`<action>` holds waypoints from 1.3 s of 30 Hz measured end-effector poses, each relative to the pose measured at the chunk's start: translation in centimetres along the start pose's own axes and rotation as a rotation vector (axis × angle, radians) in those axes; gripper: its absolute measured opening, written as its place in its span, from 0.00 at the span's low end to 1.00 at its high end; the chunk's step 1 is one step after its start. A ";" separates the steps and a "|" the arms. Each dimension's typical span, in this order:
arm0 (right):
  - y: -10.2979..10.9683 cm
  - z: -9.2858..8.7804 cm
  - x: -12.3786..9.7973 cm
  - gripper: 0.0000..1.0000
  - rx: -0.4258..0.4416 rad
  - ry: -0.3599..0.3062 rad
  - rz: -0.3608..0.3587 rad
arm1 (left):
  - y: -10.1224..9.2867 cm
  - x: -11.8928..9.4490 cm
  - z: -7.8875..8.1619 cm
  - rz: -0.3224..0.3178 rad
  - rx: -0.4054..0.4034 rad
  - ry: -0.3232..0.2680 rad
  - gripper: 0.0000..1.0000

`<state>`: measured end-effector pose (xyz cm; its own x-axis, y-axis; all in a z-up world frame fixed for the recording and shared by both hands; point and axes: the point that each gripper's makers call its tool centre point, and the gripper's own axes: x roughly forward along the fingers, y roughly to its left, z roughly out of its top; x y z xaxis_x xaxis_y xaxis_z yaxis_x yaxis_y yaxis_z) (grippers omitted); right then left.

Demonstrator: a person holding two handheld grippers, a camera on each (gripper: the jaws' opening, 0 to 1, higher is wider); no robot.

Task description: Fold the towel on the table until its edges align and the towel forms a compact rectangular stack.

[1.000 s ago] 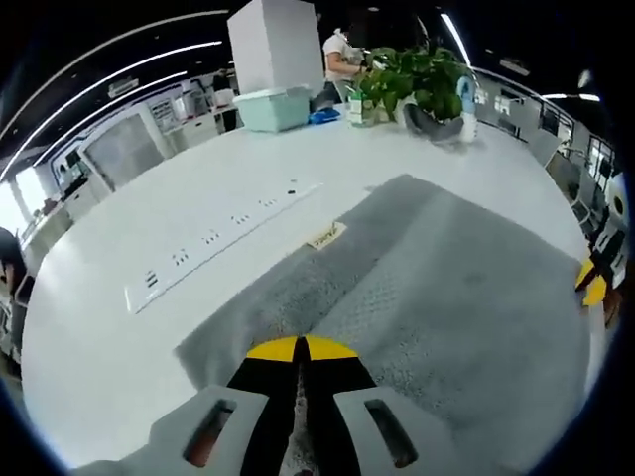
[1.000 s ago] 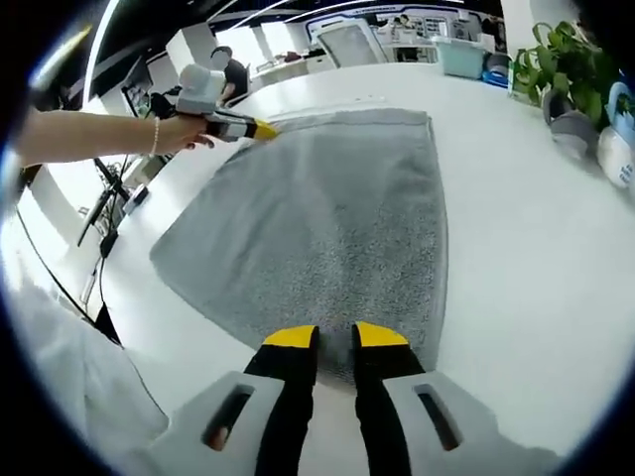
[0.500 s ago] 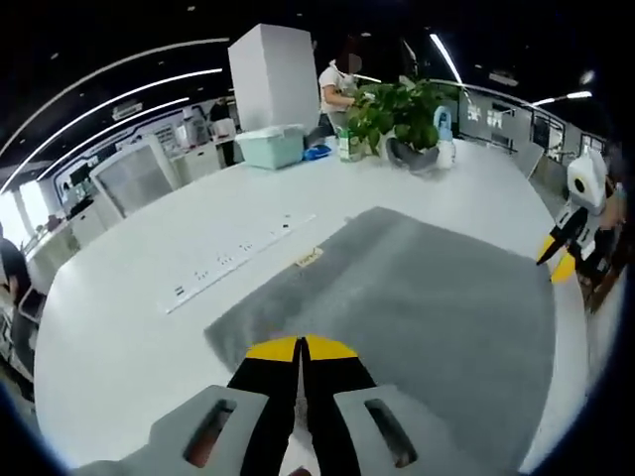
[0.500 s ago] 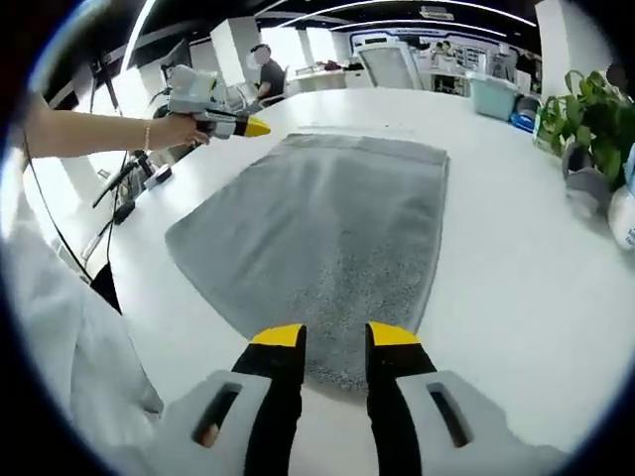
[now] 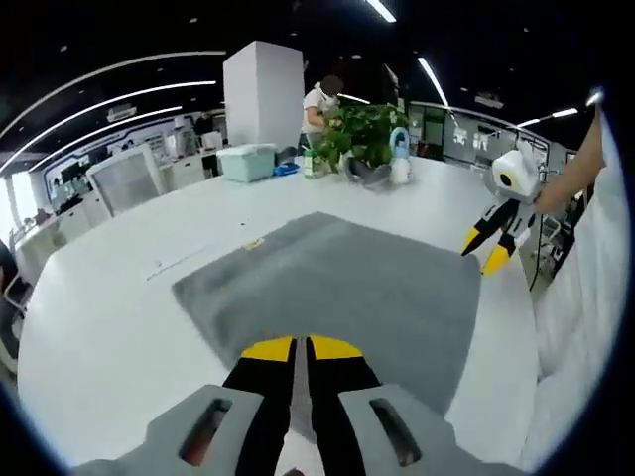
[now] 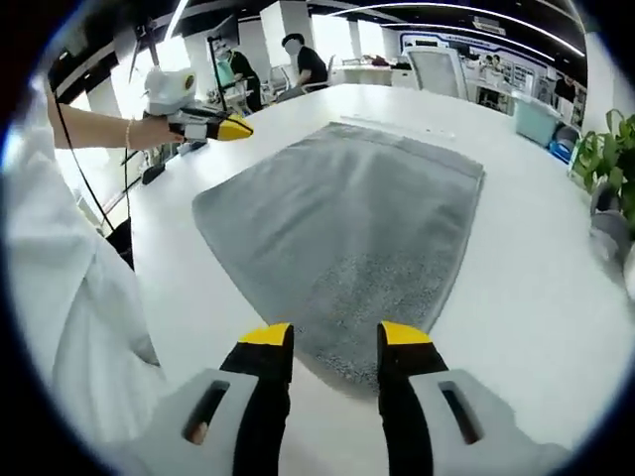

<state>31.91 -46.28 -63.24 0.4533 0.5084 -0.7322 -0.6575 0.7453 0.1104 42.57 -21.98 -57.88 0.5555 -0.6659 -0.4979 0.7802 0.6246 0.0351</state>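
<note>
A grey towel [image 5: 342, 283] lies flat on the round white table [image 5: 109, 297], also seen as the towel [image 6: 347, 223] in the right gripper view. My left gripper [image 5: 301, 346] is shut, hovering above the towel's near edge with nothing between its yellow tips. My right gripper [image 6: 334, 334] is open, raised over the towel's near corner, its fingers clear of the cloth. The right gripper [image 5: 484, 246] shows at the towel's far right side in the left gripper view. A person's hand holds the left gripper [image 6: 203, 121] off the towel's far left corner.
A potted plant [image 5: 362, 134], a bottle [image 5: 399, 159] and a pale green bin [image 5: 246, 163] stand at the table's far edge. A power strip [image 5: 189, 258] lies left of the towel. A person stands behind the plant. A white sleeve [image 6: 74, 297] is at left.
Both grippers have lifted and drawn back from the towel. The right gripper's fingers have spread wider. The towel stays flat.
</note>
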 end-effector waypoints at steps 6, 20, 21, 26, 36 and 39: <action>0.3 -0.6 0.0 0.34 -0.058 0.033 0.019 | -2.3 -1.5 -1.7 -0.017 0.014 0.006 0.05; 0.3 -2.2 -0.2 0.35 -0.083 0.074 0.035 | -7.6 -3.4 -6.1 -0.151 0.183 0.124 0.05; 0.3 -2.3 -0.2 0.35 -0.084 0.075 0.034 | -7.9 -3.4 -6.3 -0.159 0.190 0.128 0.05; 0.5 -2.4 -0.3 0.36 -0.077 0.075 0.034 | -8.5 -3.3 -8.3 -0.187 0.244 0.194 0.05; 0.8 -2.8 -0.1 0.36 -0.071 0.096 0.036 | -7.7 -1.5 -9.2 -0.152 0.267 0.188 0.03; 0.9 -2.7 -0.1 0.36 -0.070 0.096 0.037 | -7.8 -1.7 -9.2 -0.157 0.290 0.202 0.02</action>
<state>29.64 -46.86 -64.86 0.3703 0.4887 -0.7900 -0.7146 0.6932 0.0940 32.91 -21.99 -65.27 0.3773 -0.6323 -0.6767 0.9163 0.3607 0.1738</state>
